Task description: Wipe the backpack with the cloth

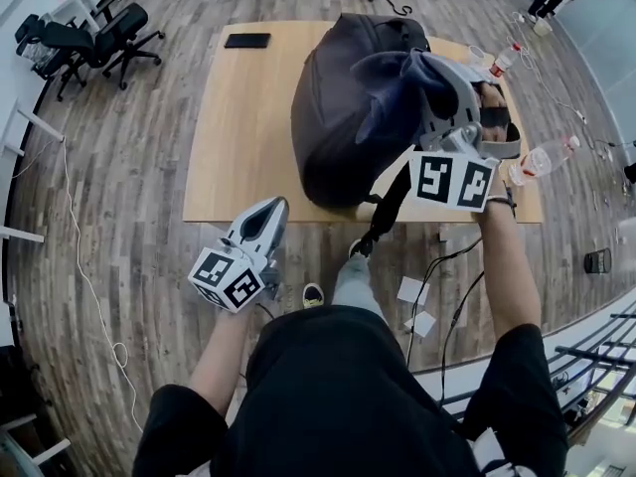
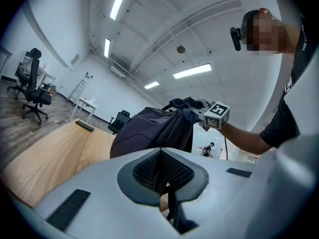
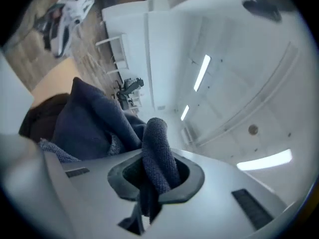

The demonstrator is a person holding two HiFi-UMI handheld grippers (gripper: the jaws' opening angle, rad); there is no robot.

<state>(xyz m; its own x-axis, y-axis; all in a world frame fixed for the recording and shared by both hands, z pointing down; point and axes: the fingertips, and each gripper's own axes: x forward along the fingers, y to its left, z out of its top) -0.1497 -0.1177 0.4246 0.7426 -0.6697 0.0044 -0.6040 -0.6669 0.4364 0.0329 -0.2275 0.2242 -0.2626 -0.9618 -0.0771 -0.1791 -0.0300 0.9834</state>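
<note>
A dark backpack stands on the wooden table; the left gripper view also shows the backpack. A dark blue cloth is draped over its upper right side. My right gripper is shut on this cloth, and a fold of it bulges out between the jaws. My left gripper hangs below the table's front edge, left of the backpack and apart from it. In the left gripper view, that gripper is shut with nothing in it.
A flat black device lies at the table's far left. Two water bottles lie along the table's right side. Office chairs stand at the far left. Cables and paper scraps lie on the floor near my feet.
</note>
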